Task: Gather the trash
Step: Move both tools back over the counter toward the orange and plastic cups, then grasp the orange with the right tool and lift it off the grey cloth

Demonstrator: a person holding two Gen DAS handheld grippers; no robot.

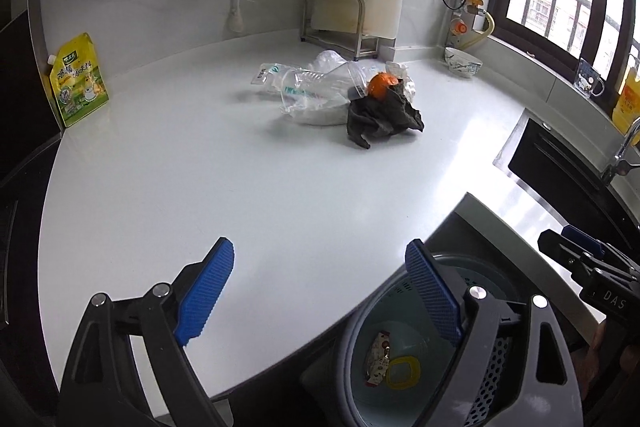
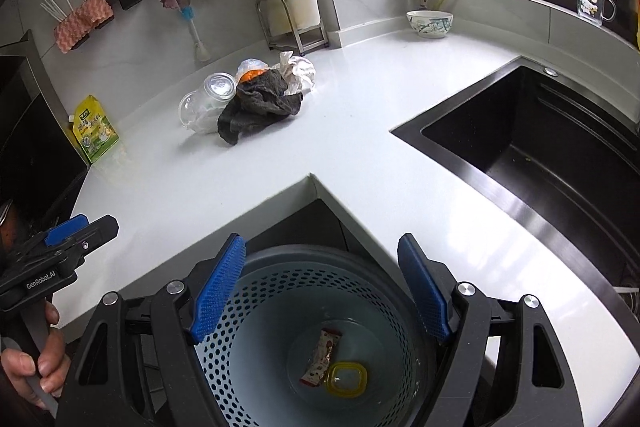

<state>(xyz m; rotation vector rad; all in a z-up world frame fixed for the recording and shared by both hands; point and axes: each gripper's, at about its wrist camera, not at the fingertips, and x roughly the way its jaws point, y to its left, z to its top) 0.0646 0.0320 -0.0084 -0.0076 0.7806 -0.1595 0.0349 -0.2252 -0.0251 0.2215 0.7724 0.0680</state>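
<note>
Right wrist: dark cloth point(image 2: 258, 105) drapes over the countertop trash pile point(image 2: 224, 95).

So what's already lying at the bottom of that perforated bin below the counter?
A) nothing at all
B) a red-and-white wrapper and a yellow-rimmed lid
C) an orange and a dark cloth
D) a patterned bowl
B: inside the bin lie a wrapper and a yellow-rimmed lid; the orange and dark cloth sit on the counter.

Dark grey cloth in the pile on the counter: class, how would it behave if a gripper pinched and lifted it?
The dark grey cloth lies crumpled in folds, so it is probably floppy and would drape. It looks light. It leans against the clear plastic cup, so lifting it may shift that.
</note>
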